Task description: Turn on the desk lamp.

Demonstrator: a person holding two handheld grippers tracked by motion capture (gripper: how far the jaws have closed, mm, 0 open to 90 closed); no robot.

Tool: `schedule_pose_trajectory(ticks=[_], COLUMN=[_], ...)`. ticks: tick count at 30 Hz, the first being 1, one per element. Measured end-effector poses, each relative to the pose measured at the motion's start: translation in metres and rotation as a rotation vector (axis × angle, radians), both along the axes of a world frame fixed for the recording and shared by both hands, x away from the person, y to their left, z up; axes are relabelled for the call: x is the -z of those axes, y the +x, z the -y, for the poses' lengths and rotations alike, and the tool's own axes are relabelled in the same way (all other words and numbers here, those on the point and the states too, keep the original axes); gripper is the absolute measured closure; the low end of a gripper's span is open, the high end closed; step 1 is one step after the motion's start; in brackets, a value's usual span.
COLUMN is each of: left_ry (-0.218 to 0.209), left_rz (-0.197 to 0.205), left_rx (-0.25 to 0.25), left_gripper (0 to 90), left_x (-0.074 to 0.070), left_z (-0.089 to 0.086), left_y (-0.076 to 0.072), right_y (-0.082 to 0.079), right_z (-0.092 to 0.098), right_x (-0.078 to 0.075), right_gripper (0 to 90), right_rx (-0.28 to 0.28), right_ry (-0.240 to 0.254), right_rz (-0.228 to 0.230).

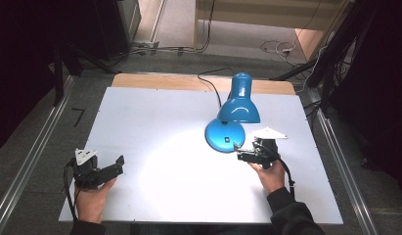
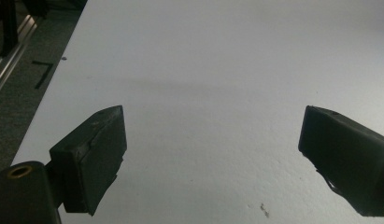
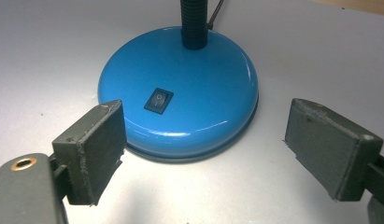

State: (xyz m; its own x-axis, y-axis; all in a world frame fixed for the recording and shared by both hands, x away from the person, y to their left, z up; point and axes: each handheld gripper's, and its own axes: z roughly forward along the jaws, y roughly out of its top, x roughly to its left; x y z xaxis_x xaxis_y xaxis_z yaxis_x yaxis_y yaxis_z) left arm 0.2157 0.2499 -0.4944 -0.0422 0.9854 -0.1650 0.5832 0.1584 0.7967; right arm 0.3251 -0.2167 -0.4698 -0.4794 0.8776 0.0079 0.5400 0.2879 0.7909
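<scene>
Two hands came in at the near edge, each holding one gripper. At the near left, the left gripper (image 1: 115, 167) hovered over the bare white table (image 1: 149, 122), its jaws spread wide with nothing between them. To the right stood one blue desk lamp (image 1: 237, 105), its single round base (image 3: 180, 107) carrying one black rocker switch (image 3: 159, 100). Just near of that base, the right gripper (image 3: 203, 154) sat with jaws parted and empty, apart from the base.

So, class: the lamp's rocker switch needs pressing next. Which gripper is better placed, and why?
The right gripper: it sits open just before the lamp base, facing the switch. The left gripper is across the table.
</scene>
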Motion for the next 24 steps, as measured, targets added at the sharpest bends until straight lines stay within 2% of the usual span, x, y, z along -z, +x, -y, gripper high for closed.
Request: schedule_pose_trajectory(ticks=[14, 24], left_ry=[0.002, 0.002], left_rz=[0.0, -0.002], left_rx=[0.003, 0.004], left_gripper=[8.4, 8.4], left_x=[0.0, 0.0], left_z=[0.0, 0.001], left_y=[0.0, 0.0], right_y=[-0.012, -0.018], right_z=[0.017, 0.027], right_x=[-0.001, -0.006], right_gripper=[10.2, 10.2], right_rx=[0.005, 0.012], right_ry=[0.012, 0.021], right_rz=[-0.006, 0.014])
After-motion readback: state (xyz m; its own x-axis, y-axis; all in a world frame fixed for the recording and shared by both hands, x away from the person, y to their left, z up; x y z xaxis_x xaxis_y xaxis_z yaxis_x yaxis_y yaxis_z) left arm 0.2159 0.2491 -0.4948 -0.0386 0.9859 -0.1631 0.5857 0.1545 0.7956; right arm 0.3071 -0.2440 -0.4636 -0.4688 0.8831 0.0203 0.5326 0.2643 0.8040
